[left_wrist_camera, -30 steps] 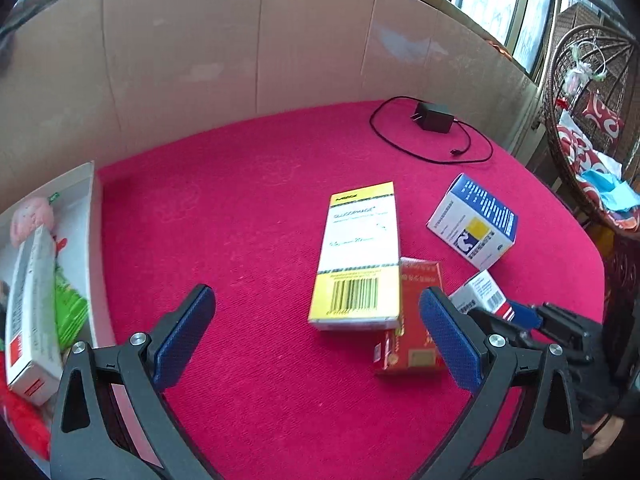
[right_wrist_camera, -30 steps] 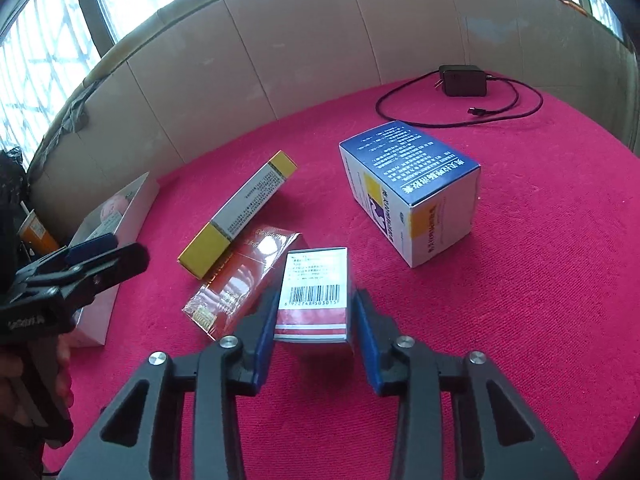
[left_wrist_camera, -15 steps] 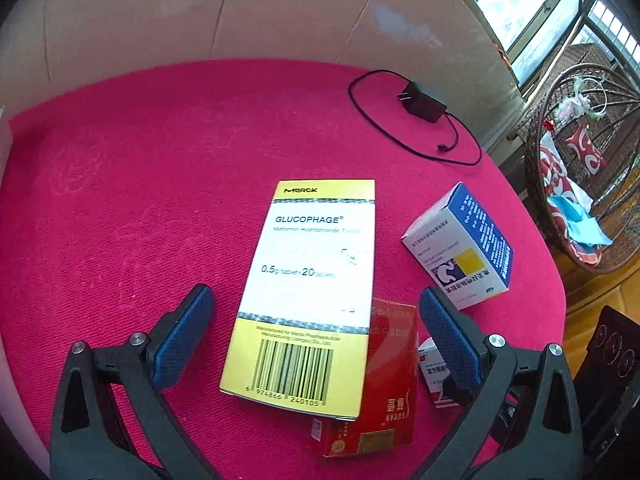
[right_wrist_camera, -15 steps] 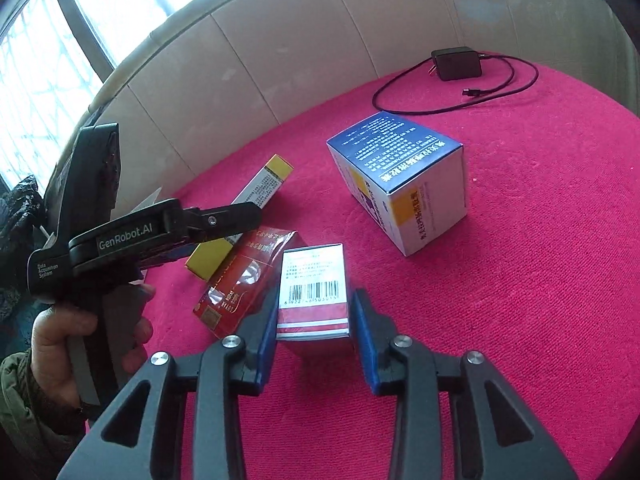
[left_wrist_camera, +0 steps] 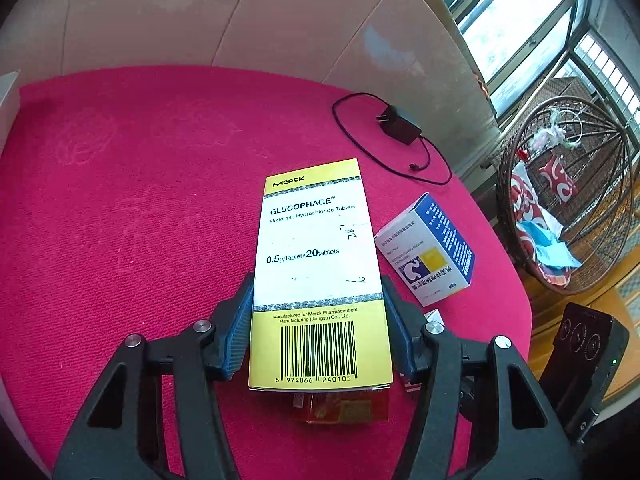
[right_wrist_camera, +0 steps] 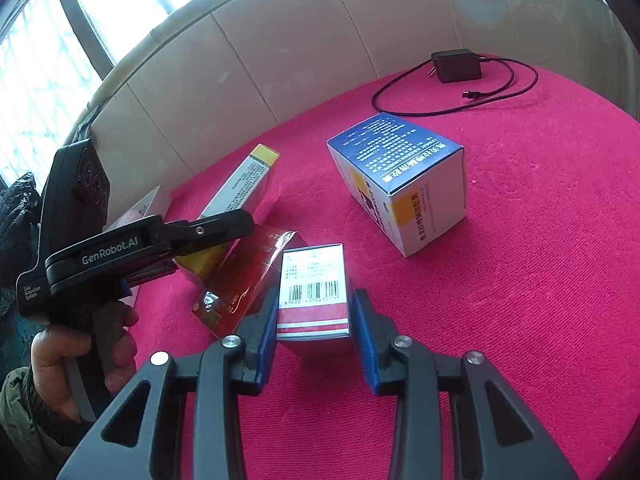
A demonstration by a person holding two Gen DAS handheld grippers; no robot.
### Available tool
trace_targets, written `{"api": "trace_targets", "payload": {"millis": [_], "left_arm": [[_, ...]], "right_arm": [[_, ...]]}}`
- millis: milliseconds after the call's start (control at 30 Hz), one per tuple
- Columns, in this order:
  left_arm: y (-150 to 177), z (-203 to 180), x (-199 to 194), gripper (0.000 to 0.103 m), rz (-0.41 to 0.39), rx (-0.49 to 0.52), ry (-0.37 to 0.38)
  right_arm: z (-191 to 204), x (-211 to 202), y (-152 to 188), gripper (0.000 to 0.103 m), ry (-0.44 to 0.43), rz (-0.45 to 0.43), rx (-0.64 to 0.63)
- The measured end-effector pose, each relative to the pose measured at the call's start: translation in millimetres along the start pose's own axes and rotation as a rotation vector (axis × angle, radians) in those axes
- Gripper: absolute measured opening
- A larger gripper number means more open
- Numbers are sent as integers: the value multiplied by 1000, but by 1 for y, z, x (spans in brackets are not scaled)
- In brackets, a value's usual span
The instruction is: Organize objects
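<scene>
A yellow and white Glucophage box (left_wrist_camera: 316, 248) lies on the red cloth, its near end resting on a red pack (left_wrist_camera: 340, 408). My left gripper (left_wrist_camera: 318, 280) straddles the box's near half; its jaws are closing and the blue pads touch both long sides. In the right wrist view the same box (right_wrist_camera: 244, 184) and red pack (right_wrist_camera: 240, 284) lie to the left, with the left gripper's fingers (right_wrist_camera: 216, 230) over them. My right gripper (right_wrist_camera: 316, 294) is shut on a small red and white box (right_wrist_camera: 312, 280) that stands on the cloth.
A blue and white carton (left_wrist_camera: 428, 252) (right_wrist_camera: 404, 176) stands to the right of the yellow box. A black charger with its cable (left_wrist_camera: 400, 126) lies at the far edge by the wall. A white tray's edge (left_wrist_camera: 8, 96) shows at far left. A wicker chair (left_wrist_camera: 560, 200) stands beyond the table's right edge.
My left gripper swung from the tray side over to the yellow box, came down around it, and its jaws closed from wide open onto its sides. The right gripper kept still on its small box.
</scene>
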State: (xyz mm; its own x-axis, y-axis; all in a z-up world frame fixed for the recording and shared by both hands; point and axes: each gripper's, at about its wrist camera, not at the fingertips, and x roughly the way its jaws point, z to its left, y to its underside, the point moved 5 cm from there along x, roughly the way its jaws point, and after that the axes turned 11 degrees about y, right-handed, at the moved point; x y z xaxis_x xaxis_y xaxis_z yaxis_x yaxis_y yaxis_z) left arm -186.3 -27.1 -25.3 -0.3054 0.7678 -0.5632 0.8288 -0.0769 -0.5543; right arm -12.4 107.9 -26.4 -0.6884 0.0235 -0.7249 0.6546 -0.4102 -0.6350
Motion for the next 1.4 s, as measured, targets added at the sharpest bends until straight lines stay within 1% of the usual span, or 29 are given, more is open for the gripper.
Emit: {"api": "trace_targets", "payload": {"millis": [200,300,400,467,567,633,700,800,933,1067,1200,1400], "left_arm": [[11,-29,-31,58,-88,134,-87],[21,-44,-49,58,-135,204,-121],[29,-54,-59,58,-153,240,-139],[32,-57,-64,58,-159,256,-152],[32,-55,-72,58,-172,255,-166],[33,-53,-76,58,-180,237,-158],[34,-51,-81,58,-190,231,-158],[38,-49,-88,58,-199,226,-164],[41,-51,-95,58,-210,235,-170],[41,-56,-104,58,-234,258,-180],[40,-59,-113,58,-260,262,-176],[38,-62,-126,58,-295,278,-175]], "right_arm": [[1,-1,-1,35,16,-8,-7],[-1,-5,-1,35,17,-29,2],[-1,-11,-2,35,17,-62,3],[2,-16,-2,32,26,-87,-12],[8,-18,-2,32,47,-95,-44],[9,-13,-2,32,55,-73,-53],[9,-12,-2,33,77,-74,-56],[14,-5,-1,35,101,-46,-89],[16,-2,2,33,99,-41,-109],[15,-10,4,33,103,-71,-104],[14,-28,4,33,76,-112,-79],[34,-57,-4,33,38,-165,-109]]}}
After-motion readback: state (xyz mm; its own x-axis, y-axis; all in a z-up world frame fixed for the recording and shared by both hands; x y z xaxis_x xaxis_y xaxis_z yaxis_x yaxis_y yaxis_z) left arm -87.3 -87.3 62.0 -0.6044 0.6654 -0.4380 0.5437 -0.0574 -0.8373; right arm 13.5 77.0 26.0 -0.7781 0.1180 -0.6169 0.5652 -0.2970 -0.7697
